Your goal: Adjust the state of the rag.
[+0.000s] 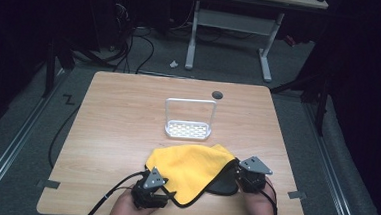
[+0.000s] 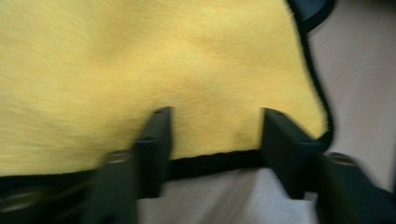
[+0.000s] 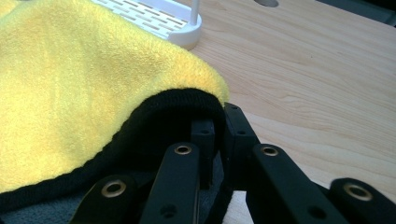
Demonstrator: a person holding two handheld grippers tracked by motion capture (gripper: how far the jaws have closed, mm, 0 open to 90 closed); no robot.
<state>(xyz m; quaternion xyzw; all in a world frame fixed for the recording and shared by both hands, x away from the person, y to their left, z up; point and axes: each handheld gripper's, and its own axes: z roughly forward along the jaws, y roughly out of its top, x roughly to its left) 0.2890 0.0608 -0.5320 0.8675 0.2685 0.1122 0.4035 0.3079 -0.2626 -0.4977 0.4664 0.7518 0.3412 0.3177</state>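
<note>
While right gripper [image 3: 217, 140] pinches yellow cloth [image 1: 189, 170] edge, left gripper [image 2: 215, 140] straddling hem

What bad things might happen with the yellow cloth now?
1. The left claw stands open around the yellow cloth's black hem, not pinching it, so that side may slip free.
2. The right claw is shut on the cloth's corner alone; a pull might drag or bunch the cloth unevenly.
3. The white rack stands close behind, so the cloth might knock it.

No text, label, brand, number or sign can be read anywhere, neither on the yellow cloth [image 1: 190, 170] nor on the white rack [image 1: 188, 130] behind it.
</note>
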